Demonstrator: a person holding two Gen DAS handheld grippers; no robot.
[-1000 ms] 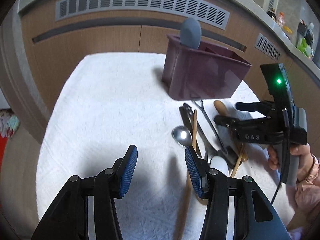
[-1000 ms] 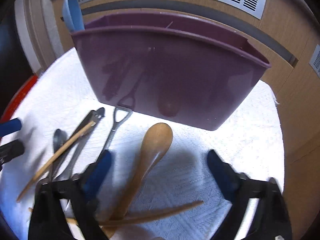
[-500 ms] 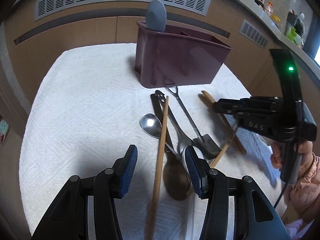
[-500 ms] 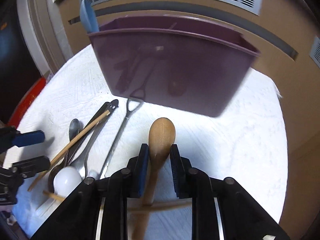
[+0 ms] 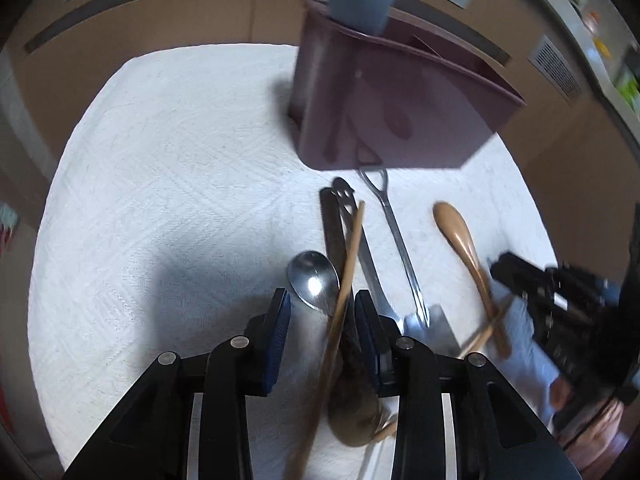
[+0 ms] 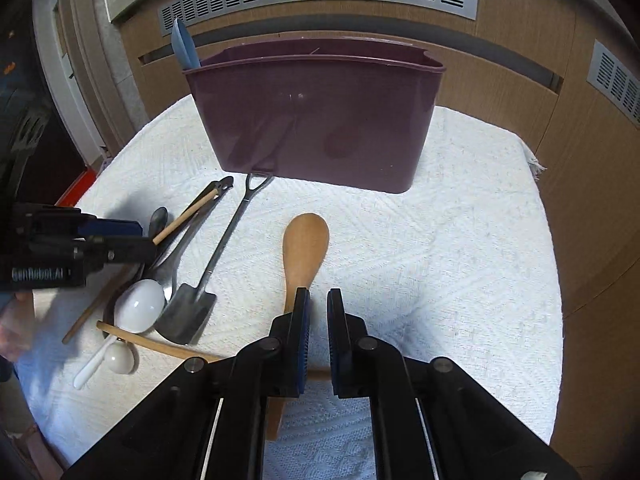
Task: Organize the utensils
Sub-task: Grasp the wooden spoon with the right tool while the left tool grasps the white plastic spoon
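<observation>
Status at this moment, as I read both wrist views.

1. Left hand-held gripper (image 5: 322, 300): half a second ago the jaws stood wide. They have now narrowed and straddle the wooden stick (image 5: 350, 256), with daylight on both sides, so nothing is clamped yet. The view is motion-blurred, so contact cannot be ruled out.
2. Right hand-held gripper (image 6: 318, 304): the jaws are drawn close, with only a slit between them. The wooden spoon (image 6: 306, 244), previously centred between the pads, now appears to run under the left finger. I cannot tell whether it is held. The spoon lies mid-worktop (image 6: 460, 260).
3. The purple caddy (image 6: 320, 120) stands toward the far edge and holds only a blue spatula (image 6: 182, 46).

Implication: I judge both pickups unconfirmed, and the sorting is barely started.
</observation>
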